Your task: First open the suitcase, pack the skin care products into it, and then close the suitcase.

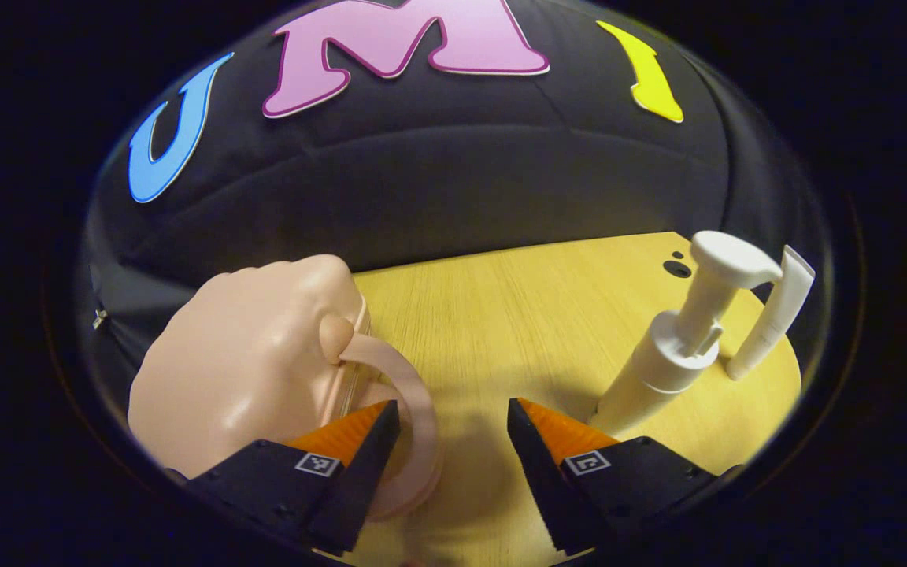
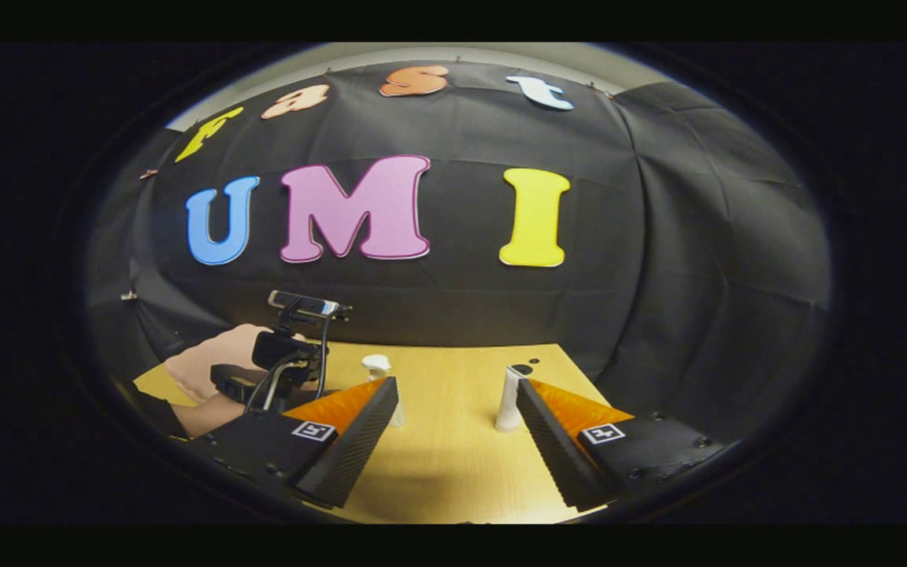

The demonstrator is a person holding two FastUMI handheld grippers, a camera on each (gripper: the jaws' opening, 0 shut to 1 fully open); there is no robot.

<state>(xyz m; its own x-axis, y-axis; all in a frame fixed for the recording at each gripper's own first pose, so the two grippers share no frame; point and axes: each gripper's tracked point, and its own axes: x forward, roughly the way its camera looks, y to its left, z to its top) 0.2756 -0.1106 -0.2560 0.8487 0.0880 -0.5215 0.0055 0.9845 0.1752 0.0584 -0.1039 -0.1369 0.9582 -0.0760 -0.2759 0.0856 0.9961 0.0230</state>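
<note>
At nine o'clock in the left gripper view the small pink suitcase [image 1: 241, 362] is standing closed on the wooden table [image 1: 501, 315], its curved handle [image 1: 414, 417] swinging out toward the camera. The left gripper [image 1: 453, 429] is hovering low with its fingers spread wide; the left finger [image 1: 359, 441] is sitting in front of the handle loop, though whether it is touching cannot be told. Judging by this, the opening step is under way, and it would go best by finding the case's seam or latch rather than tugging the handle, which would likely tip so light a shell. Toward three o'clock the pump bottle [image 1: 674, 354] and the slim tube [image 1: 772, 315] are waiting upright, just beside each other. In the right gripper view the right gripper [image 2: 457, 437] is holding back, fingers apart and gripping nothing, ready to steady the case.
</note>
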